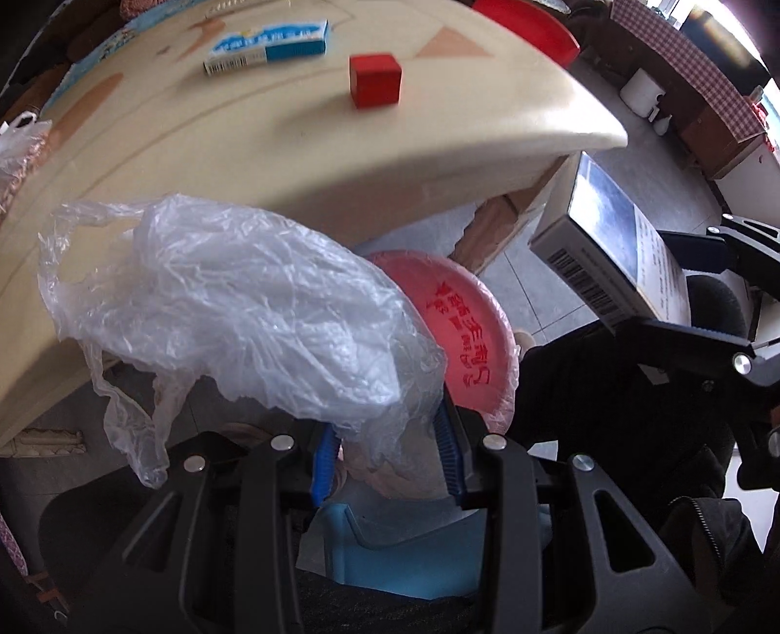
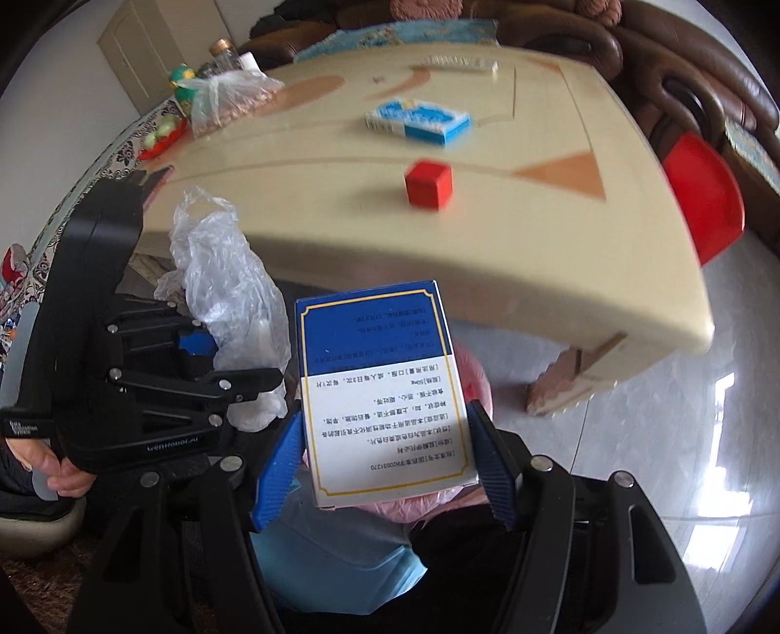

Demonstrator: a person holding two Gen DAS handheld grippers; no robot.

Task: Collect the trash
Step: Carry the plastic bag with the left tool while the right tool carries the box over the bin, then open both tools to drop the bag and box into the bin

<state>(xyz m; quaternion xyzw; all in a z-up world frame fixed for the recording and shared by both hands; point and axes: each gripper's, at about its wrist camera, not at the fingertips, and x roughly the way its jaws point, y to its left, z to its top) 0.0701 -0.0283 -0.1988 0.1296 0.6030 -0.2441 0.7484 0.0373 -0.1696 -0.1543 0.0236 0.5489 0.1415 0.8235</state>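
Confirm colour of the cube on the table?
Red: the small solid-coloured cube sits on the cream table. Clearest in the right wrist view.

Daylight interior, bright. Glare patches on tiled floor (image 2: 682, 400), blown-out window (image 1: 750, 29) upper right. Motion blur on table (image 2: 390, 234) top. Strong fisheye bending, dark vignette at corners.

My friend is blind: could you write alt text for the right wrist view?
A blue and white box is clamped between blue-padded jaws of the right gripper, above a pink-lined bin. Beyond, a cream table holds a red cube and a blue carton.
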